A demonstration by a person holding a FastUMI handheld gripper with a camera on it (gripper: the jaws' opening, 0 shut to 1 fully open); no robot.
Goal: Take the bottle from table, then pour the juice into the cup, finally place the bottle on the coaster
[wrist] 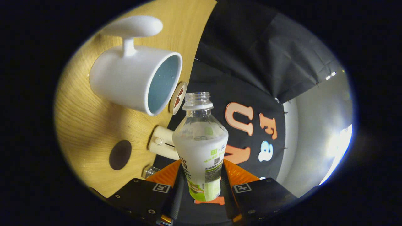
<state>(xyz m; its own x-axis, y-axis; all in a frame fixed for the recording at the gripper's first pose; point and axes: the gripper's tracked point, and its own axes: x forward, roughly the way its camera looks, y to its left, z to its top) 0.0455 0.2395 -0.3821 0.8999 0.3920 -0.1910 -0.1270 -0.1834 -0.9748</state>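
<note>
**Bottle in grip, tipped toward cup: pour phase, coaster placement still to do**

Status from the gripper view:

- Gripper (201, 175): jaws closed on the clear plastic bottle with the white-and-green label (201, 147). Both fingers press its lower body, one on each side. Grip looks square, with the bottle centred between them.
- Bottle is uncapped, neck pointing forward along the fingers. The light wood-grain table (84, 125) stands nearly on edge in this view, so the gripper is rolled hard over and the bottle is tilted well off vertical.
- White ceramic mug with a pale blue inside (132, 78) stands on the table. Its open mouth is just beside the bottle's neck, apart from it. No stream visible, and I can't tell whether there is liquid in the mug.
- Bottle contents: upper part looks clear, lower part is hidden by the label. Can't call the level.
- Dark round coaster (120, 154) lies flat on the table nearer the fingers than the mug, with nothing on it.
- A small cream-coloured block (161, 142) sits between coaster and bottle; can't identify it.

My read: pick-up is done. The pour is either in progress or just finishing; can't tell which. Left: bring the bottle upright and set it on the coaster.
</note>
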